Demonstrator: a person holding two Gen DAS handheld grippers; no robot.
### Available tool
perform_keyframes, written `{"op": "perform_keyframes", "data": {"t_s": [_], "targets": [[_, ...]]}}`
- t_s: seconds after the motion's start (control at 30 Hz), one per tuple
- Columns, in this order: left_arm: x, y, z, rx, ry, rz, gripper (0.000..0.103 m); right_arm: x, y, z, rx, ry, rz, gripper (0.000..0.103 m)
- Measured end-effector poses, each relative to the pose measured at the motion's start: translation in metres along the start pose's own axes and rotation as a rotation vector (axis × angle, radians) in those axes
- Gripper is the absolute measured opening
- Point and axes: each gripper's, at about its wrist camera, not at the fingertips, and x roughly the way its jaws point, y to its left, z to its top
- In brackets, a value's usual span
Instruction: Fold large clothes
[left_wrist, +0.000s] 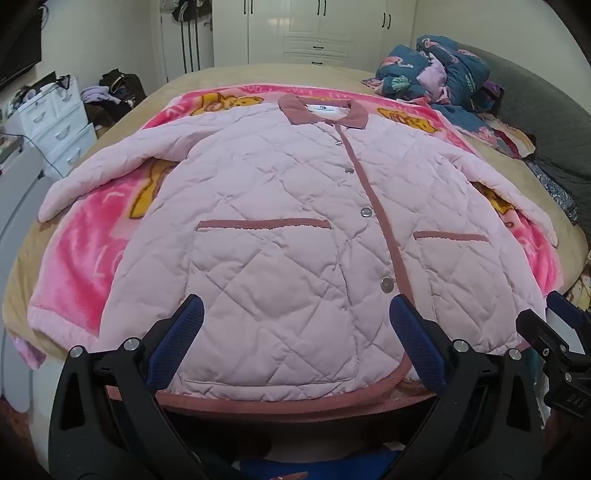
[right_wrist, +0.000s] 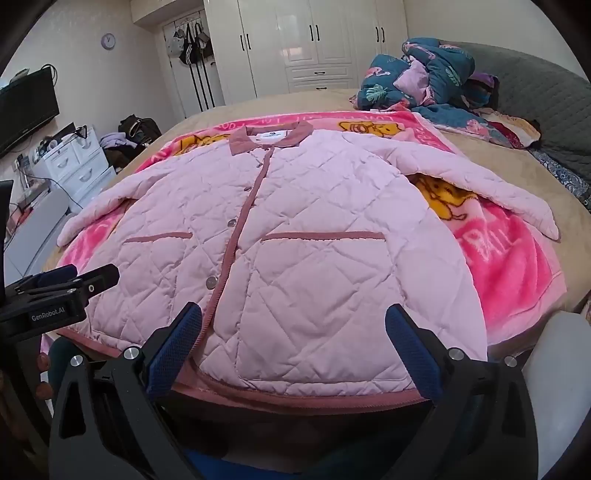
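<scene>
Across the bed (left_wrist: 229, 74), on a pink cartoon blanket (left_wrist: 85, 258): quilted pink jacket (left_wrist: 280, 229), spread flat, buttoned, sleeves out, hem at the near edge. Both pockets flat. Left tongs (left_wrist: 295, 332) and right tongs (right_wrist: 295, 332) both released, spread wide above the hem, gripping nothing. Beyond the collar, bare bedspread; crumpled floral quilt (right_wrist: 424, 77) far right.

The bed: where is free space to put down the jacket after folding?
Bare tan bed lies beyond the pink blanket, toward the wardrobe. The jacket covers the middle. The right side, by the crumpled quilt, is crowded.
</scene>
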Motion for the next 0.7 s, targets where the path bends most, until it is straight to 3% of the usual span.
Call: {"op": "perform_keyframes", "data": {"t_s": [0.7], "targets": [[-0.0030, 0.0012, 0.0008, 0.004, -0.009, 0.003, 0.094, -0.0028, 0.0033, 0.0013, -0.015, -0.003, -0.012, 0.099]]}}
